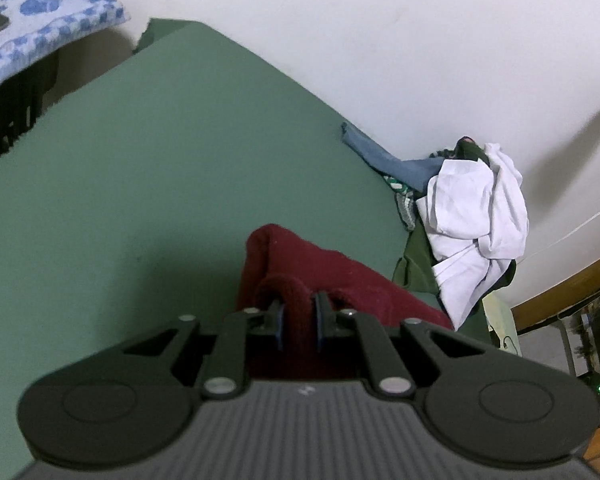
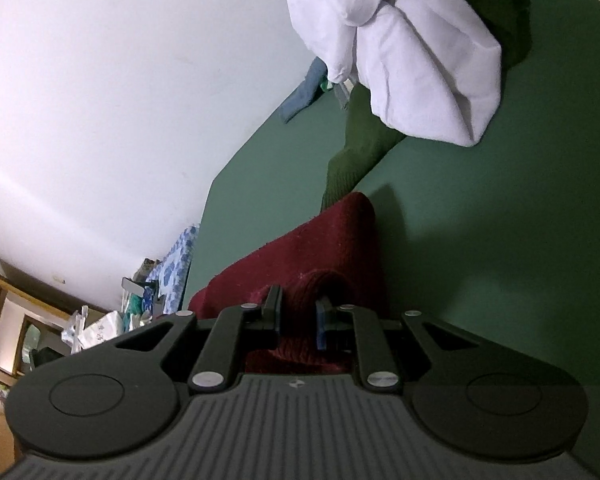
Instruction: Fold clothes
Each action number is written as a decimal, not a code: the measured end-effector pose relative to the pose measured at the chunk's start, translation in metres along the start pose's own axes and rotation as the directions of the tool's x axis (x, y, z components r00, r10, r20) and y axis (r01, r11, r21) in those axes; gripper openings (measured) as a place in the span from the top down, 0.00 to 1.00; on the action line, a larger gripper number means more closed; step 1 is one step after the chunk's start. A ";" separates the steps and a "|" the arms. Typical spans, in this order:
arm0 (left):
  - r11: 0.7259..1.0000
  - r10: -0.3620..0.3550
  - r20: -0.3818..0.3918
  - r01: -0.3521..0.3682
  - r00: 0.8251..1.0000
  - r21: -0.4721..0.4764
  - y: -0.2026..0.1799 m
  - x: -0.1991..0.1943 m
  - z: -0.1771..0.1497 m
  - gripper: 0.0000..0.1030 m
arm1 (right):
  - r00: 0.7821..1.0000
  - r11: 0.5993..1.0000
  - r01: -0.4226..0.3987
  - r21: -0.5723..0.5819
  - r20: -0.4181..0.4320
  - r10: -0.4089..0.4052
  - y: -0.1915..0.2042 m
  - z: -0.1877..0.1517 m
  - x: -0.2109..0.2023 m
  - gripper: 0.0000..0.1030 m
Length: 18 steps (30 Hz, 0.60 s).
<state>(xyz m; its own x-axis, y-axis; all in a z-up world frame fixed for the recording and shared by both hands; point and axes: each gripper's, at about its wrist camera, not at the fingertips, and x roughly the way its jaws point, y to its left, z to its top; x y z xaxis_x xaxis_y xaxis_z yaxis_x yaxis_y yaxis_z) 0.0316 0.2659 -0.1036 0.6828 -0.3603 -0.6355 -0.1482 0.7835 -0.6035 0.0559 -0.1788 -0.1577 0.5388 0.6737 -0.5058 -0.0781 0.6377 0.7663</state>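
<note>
White wall (image 1: pixel 380 40) backs a green-covered surface (image 1: pixel 140 160) in the left wrist view, and on that cover I count one dark red knitted garment (image 1: pixel 320 272) near the camera and one heap of clothes (image 1: pixel 460 216) at the far right edge against the wall. One white garment (image 1: pixel 476 208) tops the heap, with one blue piece (image 1: pixel 392 160) trailing from it toward the left along the wall and one dark green piece (image 1: pixel 416 268) below. The left gripper (image 1: pixel 298 308) has its two fingers pinched on a bunched fold of the red garment. Left of the red garment the green cover lies bare out to its far corner, and beyond the left edge sits one blue-and-white patterned cushion (image 1: pixel 40 24). In the right wrist view the same green cover (image 2: pixel 500 240) runs wide and bare on the right side, while its left edge meets the wall. One right gripper (image 2: pixel 298 308) is closed on another bunched fold of the red garment (image 2: pixel 320 240), which stretches off to the left from it. The white garment (image 2: pixel 400 52) hangs at the far top, its dark green neighbour (image 2: pixel 360 144) reaching down just beside the red one.
</note>
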 end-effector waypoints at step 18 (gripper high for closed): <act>0.997 0.020 -0.126 -0.011 0.992 0.072 -0.008 0.022 0.024 0.63 | 0.992 0.968 0.122 -0.221 0.005 -0.124 0.039 0.007 0.014 0.75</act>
<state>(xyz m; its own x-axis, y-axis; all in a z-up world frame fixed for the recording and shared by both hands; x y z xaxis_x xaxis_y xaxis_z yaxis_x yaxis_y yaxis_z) 0.0647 0.2641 -0.1010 0.5843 -0.4053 -0.7031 -0.1038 0.8220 -0.5600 0.0665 -0.1470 -0.1319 0.5487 0.5875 -0.5948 -0.1951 0.7818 0.5923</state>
